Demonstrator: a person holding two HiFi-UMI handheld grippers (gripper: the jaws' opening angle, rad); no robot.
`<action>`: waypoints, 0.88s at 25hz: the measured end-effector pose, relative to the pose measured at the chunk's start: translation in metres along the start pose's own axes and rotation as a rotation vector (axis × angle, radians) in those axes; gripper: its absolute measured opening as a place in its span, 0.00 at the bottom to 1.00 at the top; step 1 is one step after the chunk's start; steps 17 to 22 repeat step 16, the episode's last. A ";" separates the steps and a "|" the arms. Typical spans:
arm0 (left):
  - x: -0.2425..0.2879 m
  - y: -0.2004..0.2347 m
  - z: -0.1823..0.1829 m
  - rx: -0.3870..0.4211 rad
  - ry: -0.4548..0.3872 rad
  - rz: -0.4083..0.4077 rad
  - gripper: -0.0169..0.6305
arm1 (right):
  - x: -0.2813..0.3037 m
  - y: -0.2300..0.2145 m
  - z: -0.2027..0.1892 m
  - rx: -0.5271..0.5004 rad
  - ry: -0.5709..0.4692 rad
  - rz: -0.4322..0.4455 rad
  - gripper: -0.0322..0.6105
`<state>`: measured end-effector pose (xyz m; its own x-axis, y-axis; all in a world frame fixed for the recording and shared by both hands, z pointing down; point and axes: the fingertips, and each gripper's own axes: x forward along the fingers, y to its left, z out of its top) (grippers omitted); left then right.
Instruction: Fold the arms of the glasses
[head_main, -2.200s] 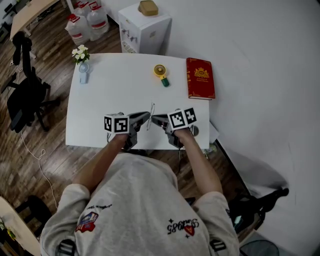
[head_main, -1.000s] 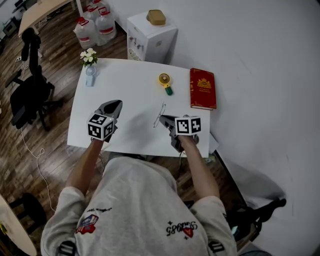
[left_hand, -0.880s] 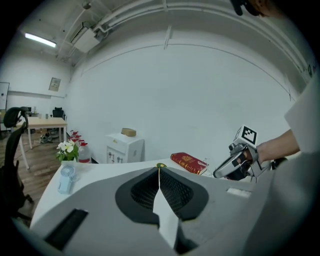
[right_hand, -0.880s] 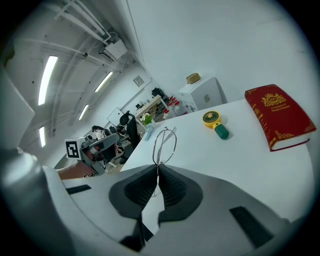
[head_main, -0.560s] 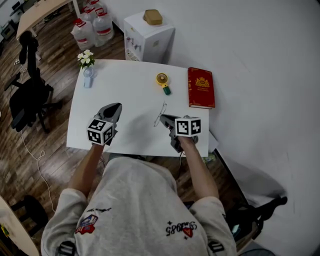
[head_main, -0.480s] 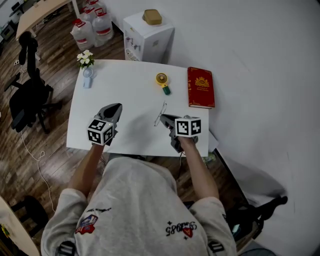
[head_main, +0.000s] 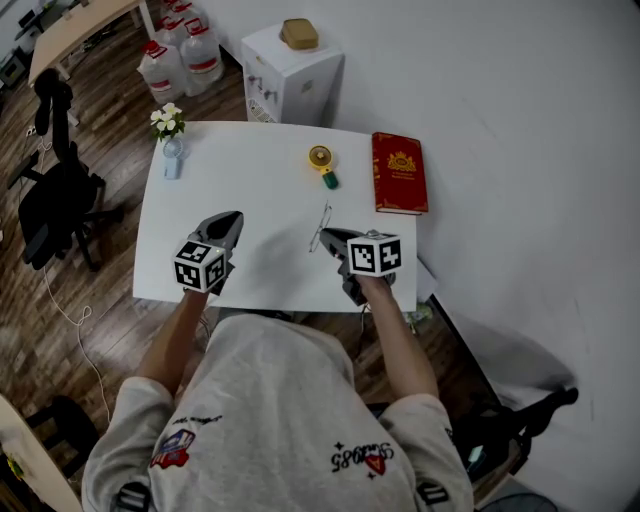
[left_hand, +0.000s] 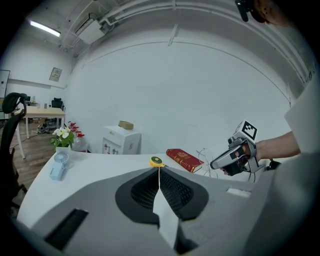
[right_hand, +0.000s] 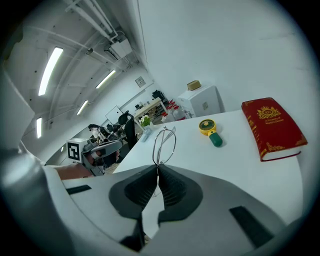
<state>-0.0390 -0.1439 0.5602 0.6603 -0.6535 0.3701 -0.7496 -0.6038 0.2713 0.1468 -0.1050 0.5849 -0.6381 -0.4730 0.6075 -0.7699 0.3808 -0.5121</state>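
Note:
Thin wire-framed glasses (head_main: 321, 224) hang just above the white table (head_main: 250, 170), right of its middle. My right gripper (head_main: 323, 236) is shut on their near end. In the right gripper view the wire rims (right_hand: 165, 141) stick up straight beyond the closed right gripper (right_hand: 158, 167); how the arms lie is too fine to tell. My left gripper (head_main: 234, 216) is shut with nothing in it, well to the left of the glasses. In the left gripper view the left gripper (left_hand: 159, 169) shows its pads together, and the glasses (left_hand: 205, 153) show at the right in front of the right gripper (left_hand: 214, 164).
A red book (head_main: 400, 172) lies at the table's far right. A yellow hand fan (head_main: 322, 162) lies beside it, and a small blue fan (head_main: 171, 160) with white flowers (head_main: 164, 117) stands at the far left corner. Behind the table are a white cabinet (head_main: 293, 60) and water bottles (head_main: 178, 55).
About two seconds ago both grippers met at the glasses. The left gripper has since let go and pulled away to the left. Over the last second neither hand has moved.

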 end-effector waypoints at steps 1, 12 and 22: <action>-0.001 0.000 -0.002 -0.002 0.003 0.001 0.04 | 0.000 0.001 -0.001 -0.001 -0.001 0.000 0.07; -0.008 0.004 -0.021 -0.029 0.041 0.006 0.04 | -0.002 0.001 -0.005 -0.007 -0.002 -0.013 0.07; -0.012 0.006 -0.025 -0.035 0.045 0.011 0.04 | -0.004 0.004 -0.007 -0.012 -0.002 -0.016 0.07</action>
